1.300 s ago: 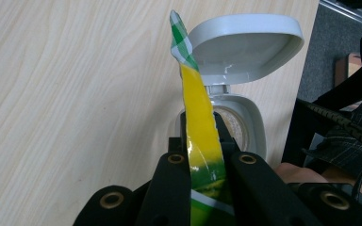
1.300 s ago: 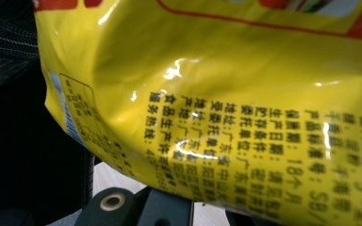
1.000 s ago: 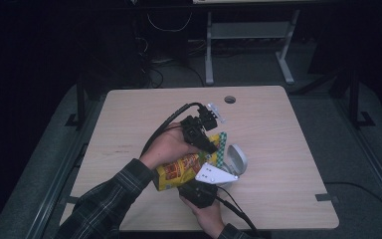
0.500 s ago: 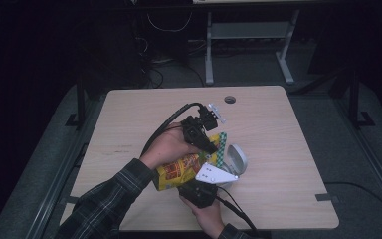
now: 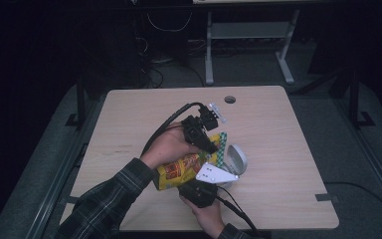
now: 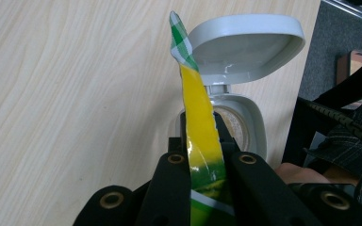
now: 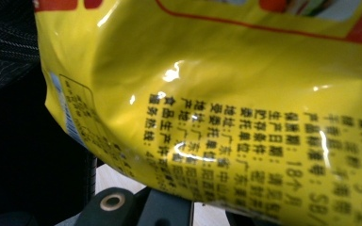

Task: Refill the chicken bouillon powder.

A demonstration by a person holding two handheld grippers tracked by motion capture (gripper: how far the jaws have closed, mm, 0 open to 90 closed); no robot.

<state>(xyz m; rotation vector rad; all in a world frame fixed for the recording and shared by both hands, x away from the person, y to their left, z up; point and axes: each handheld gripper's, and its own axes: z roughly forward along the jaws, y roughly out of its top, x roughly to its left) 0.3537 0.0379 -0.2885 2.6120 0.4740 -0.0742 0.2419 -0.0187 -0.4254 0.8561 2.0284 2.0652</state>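
Your left gripper (image 6: 201, 162) pinches the torn yellow strip (image 6: 197, 113), which runs lengthwise toward the open grey container (image 6: 238, 70) just beyond. Your right gripper's (image 5: 201, 191) grip on the yellow packet (image 5: 179, 170) can't be told.

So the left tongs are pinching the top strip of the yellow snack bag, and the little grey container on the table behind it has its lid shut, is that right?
Not quite: the grey container has its lid flipped open, standing up on its hinge, as the left gripper view shows. The left tongs do pinch the yellow snack bag by its top strip.
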